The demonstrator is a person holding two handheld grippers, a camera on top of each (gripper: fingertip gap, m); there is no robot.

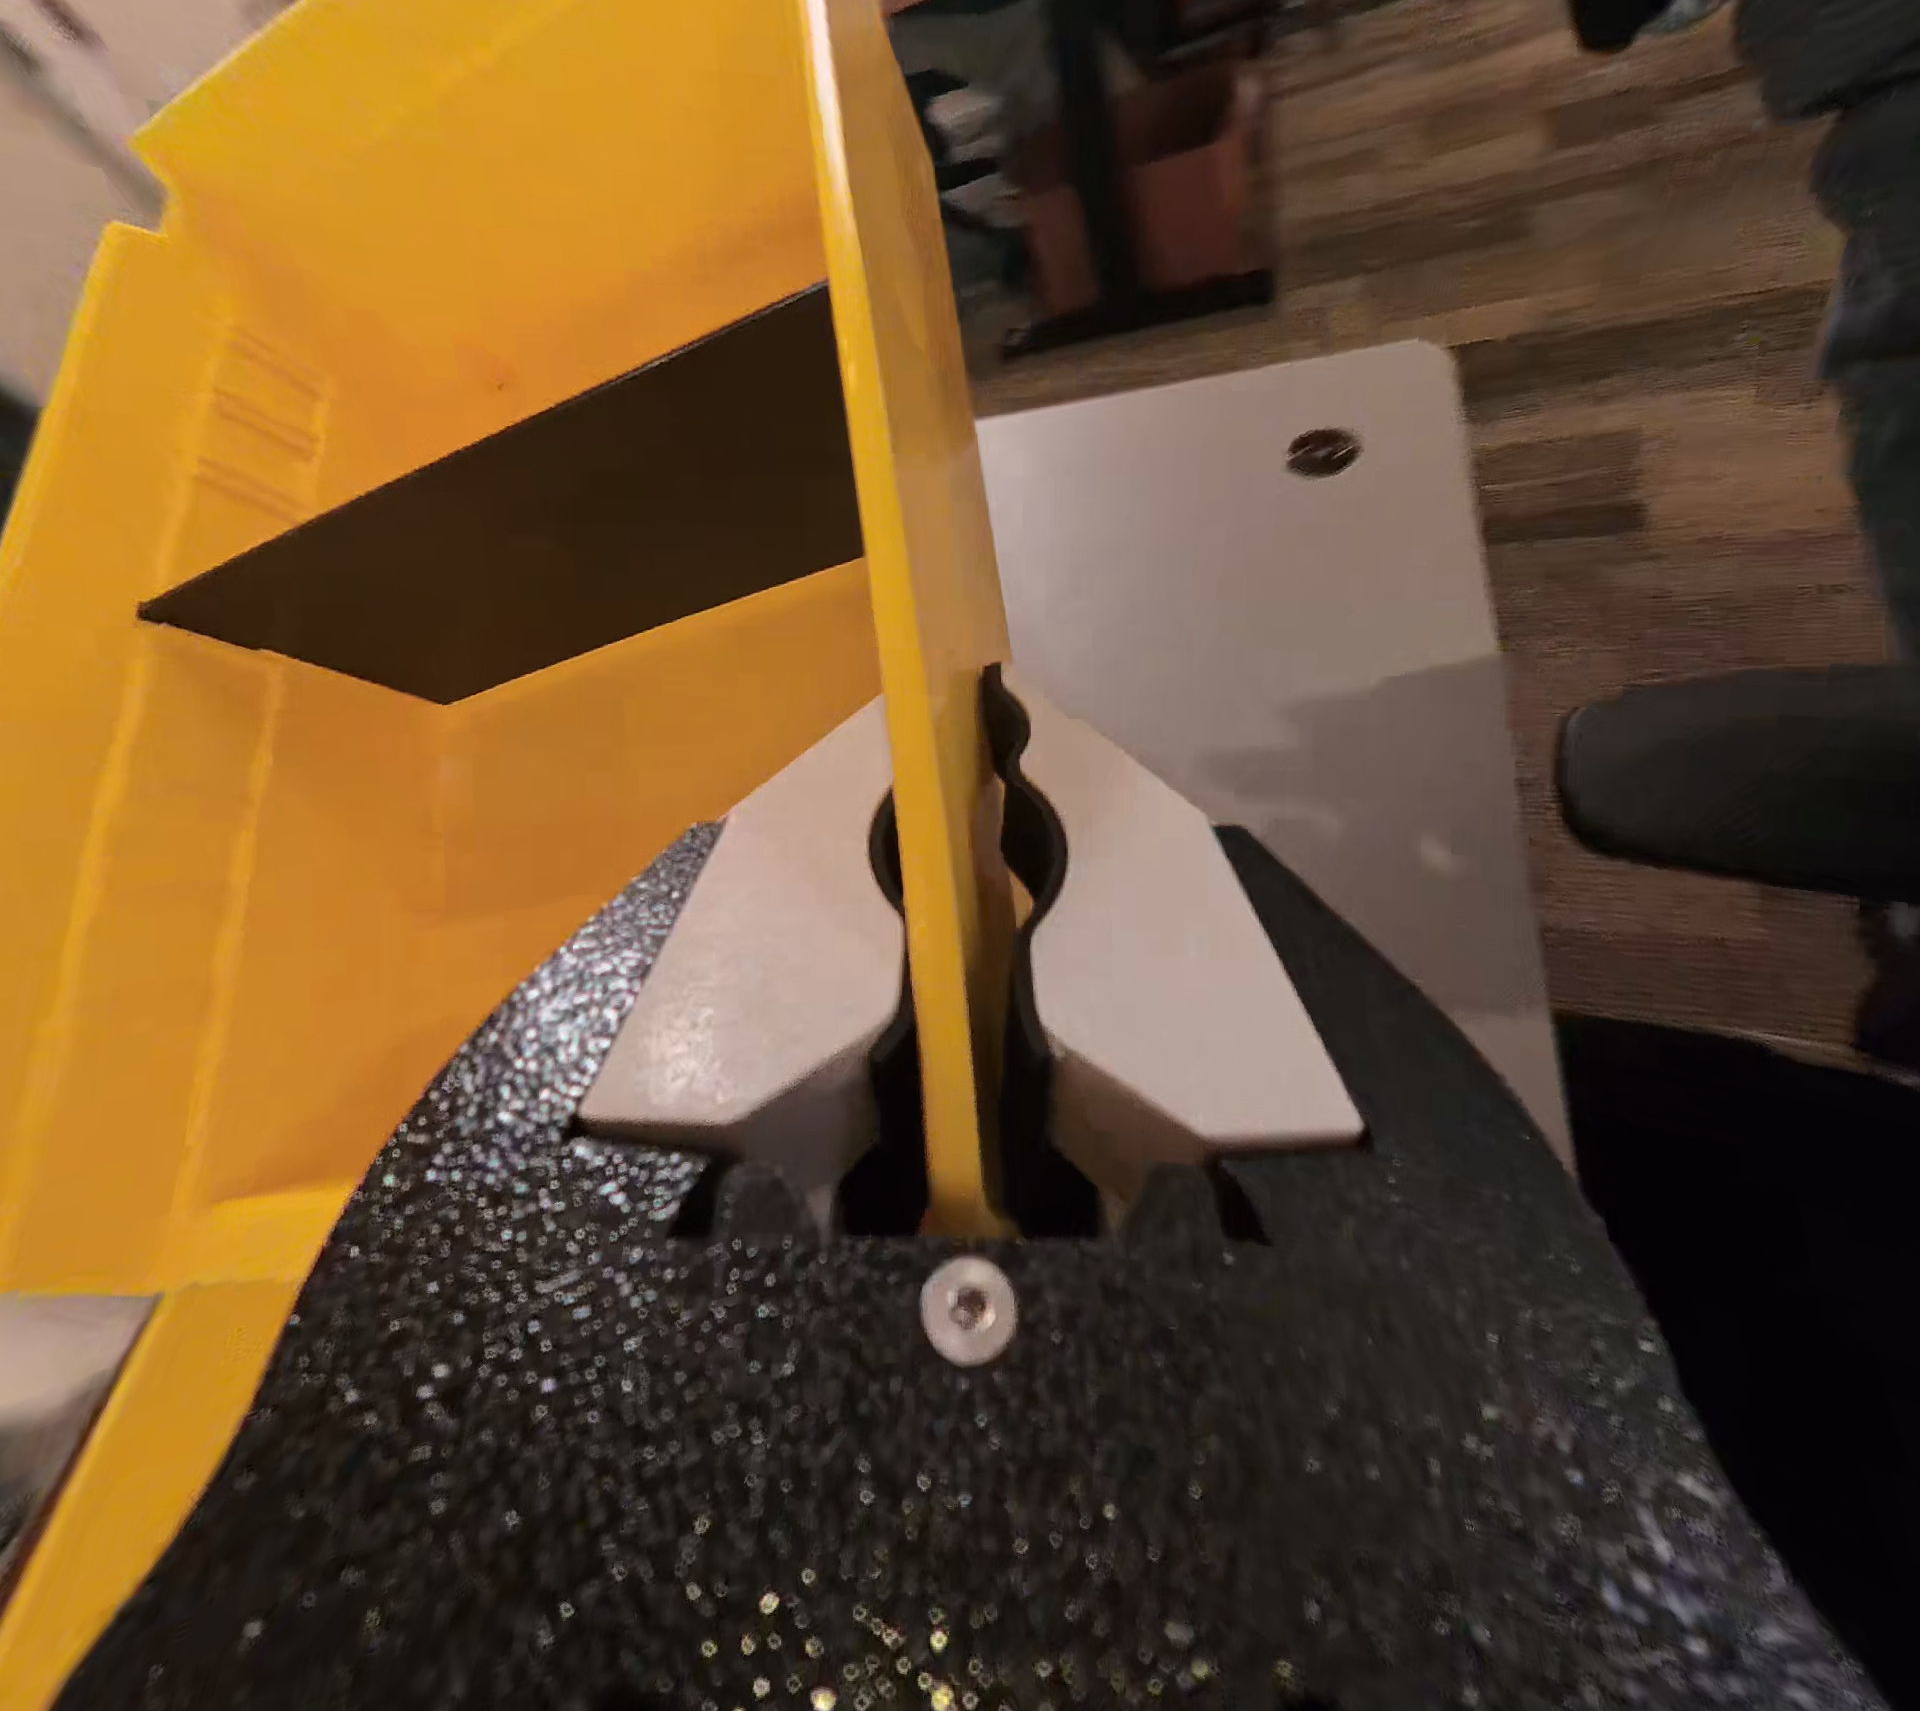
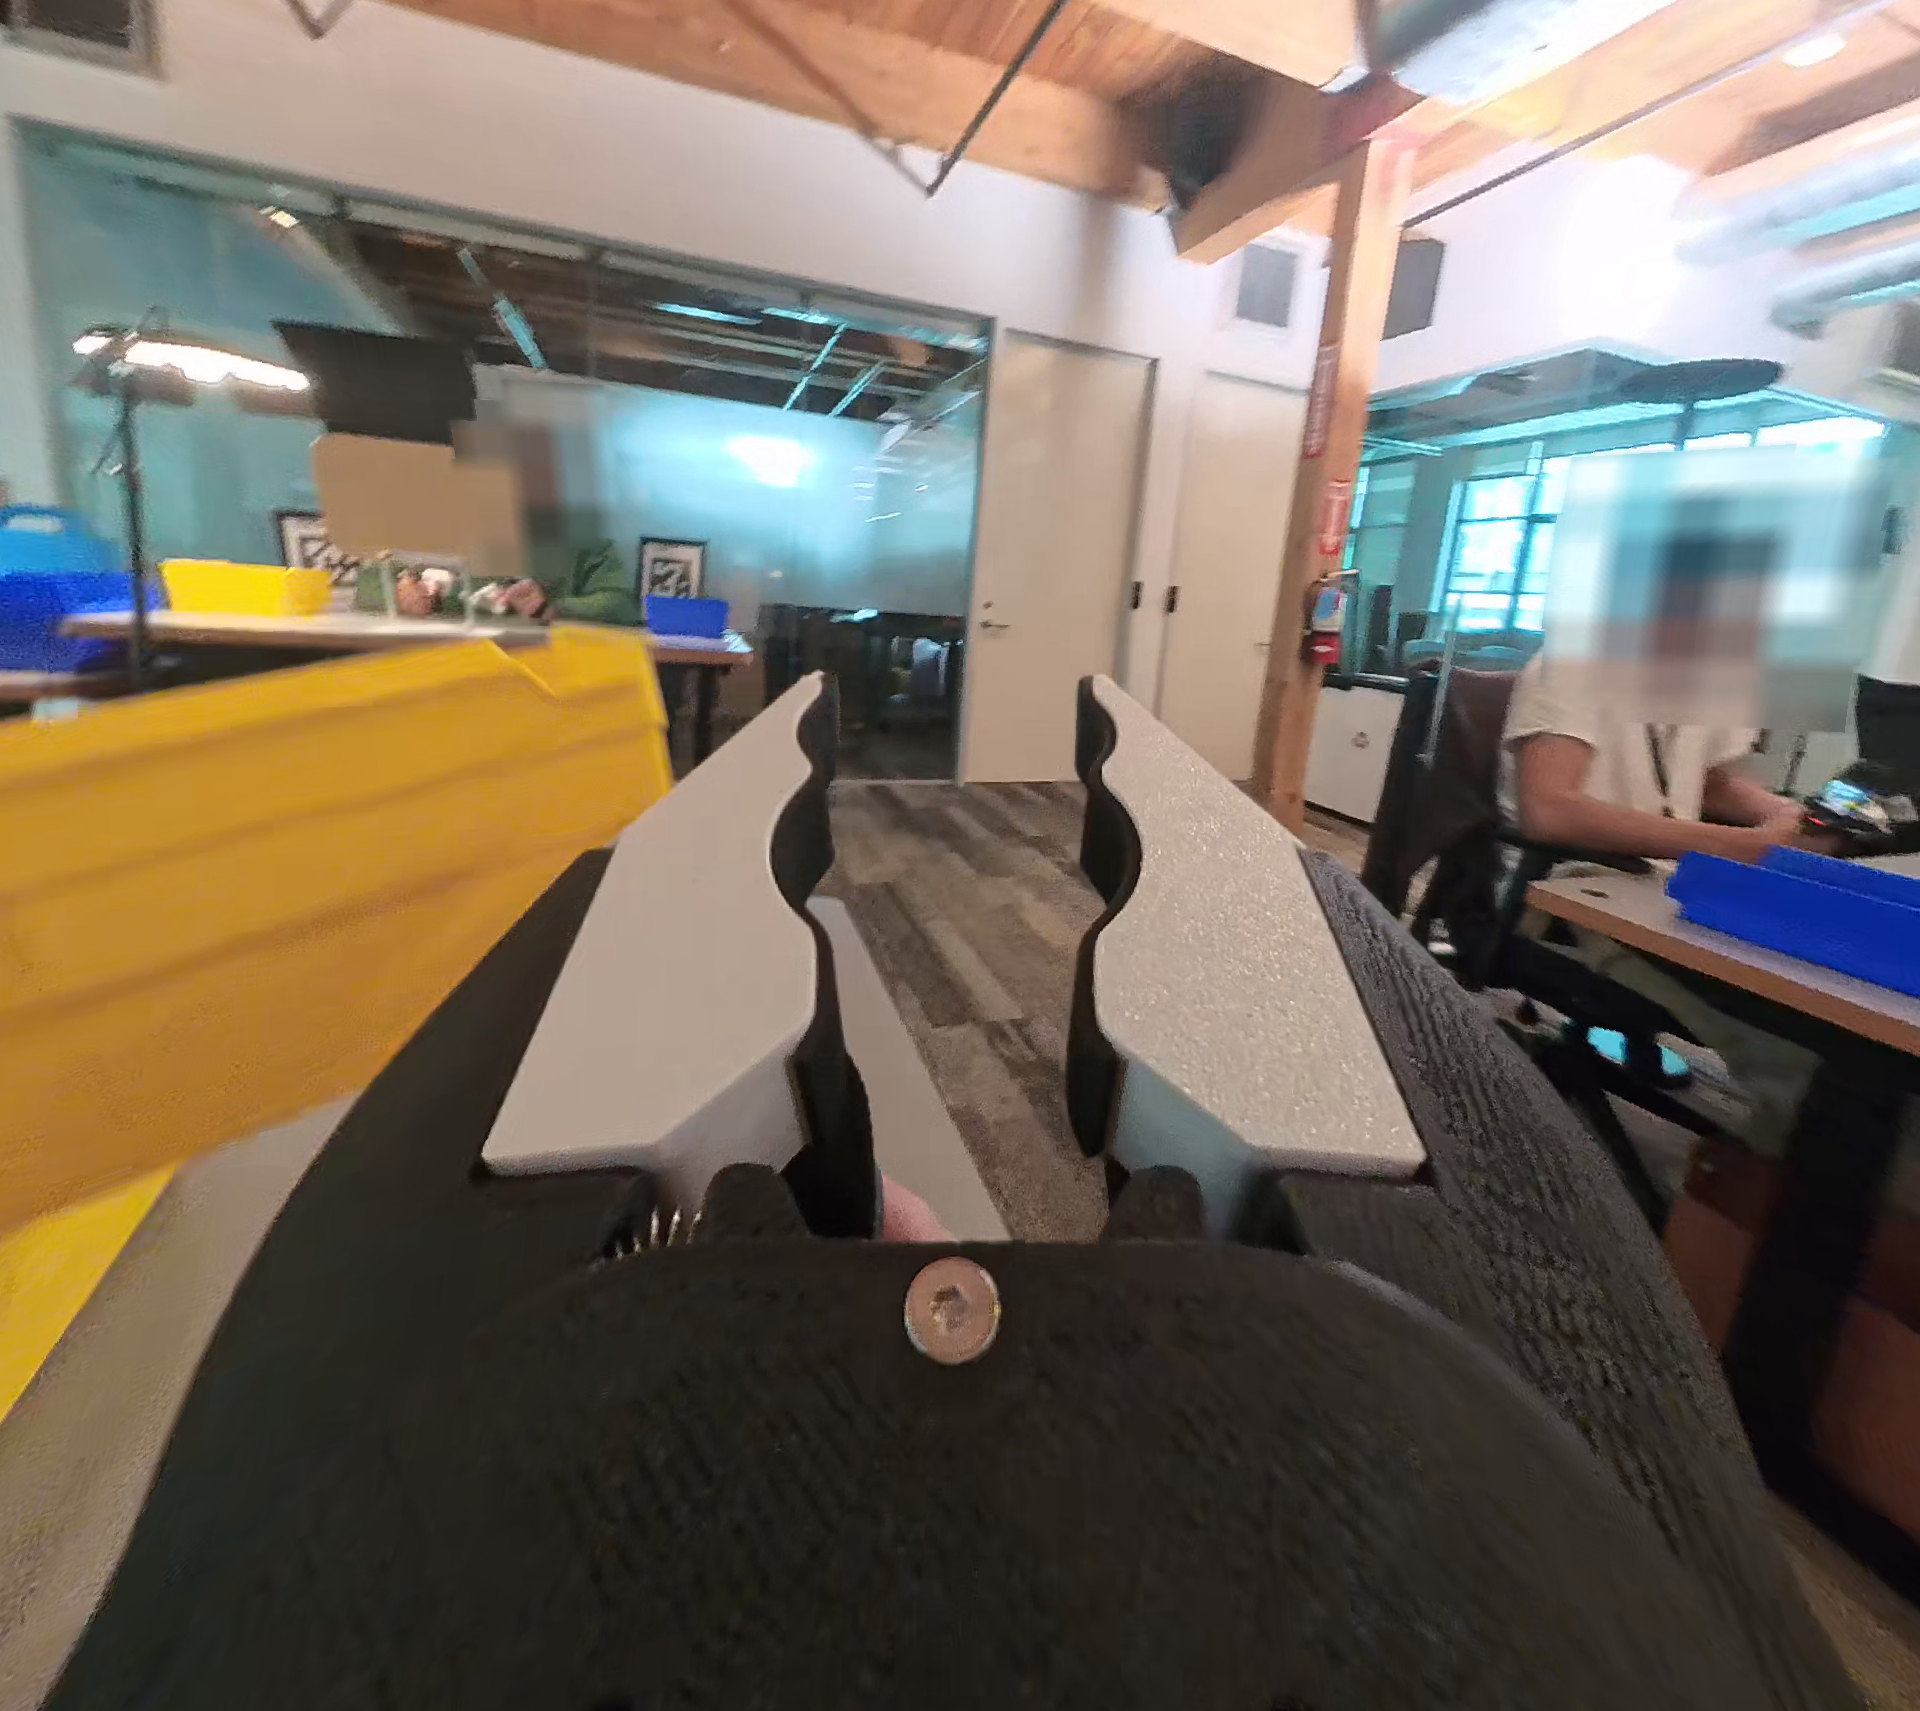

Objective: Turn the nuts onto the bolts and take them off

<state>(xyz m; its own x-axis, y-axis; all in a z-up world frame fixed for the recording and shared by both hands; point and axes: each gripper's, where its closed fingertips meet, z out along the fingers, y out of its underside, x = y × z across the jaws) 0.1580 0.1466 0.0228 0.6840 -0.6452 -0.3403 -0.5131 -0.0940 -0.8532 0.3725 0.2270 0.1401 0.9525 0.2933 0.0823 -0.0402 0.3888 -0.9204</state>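
Between the 2 grey fingers of the left gripper (image 1: 961, 705) runs the thin side wall of a yellow bin (image 1: 499, 227), clamped edge-on so the bin tilts up off the grey table (image 1: 1226, 581). Inside the bin a black divider (image 1: 540, 508) crosses from wall to wall. No nuts or bolts show in either view, so where they lie cannot be told. A small dark hole (image 1: 1322, 452) marks the table top near its far corner, and beyond it lies wood-patterned floor (image 1: 1558, 227).

At the right, the right gripper (image 2: 954, 695) points out over the room with its jaws spread wide and nothing between them. The yellow bin (image 2: 291, 840) sits blurred just to its left. A seated person (image 2: 1621, 788) works at a desk with a blue bin (image 2: 1797, 913).
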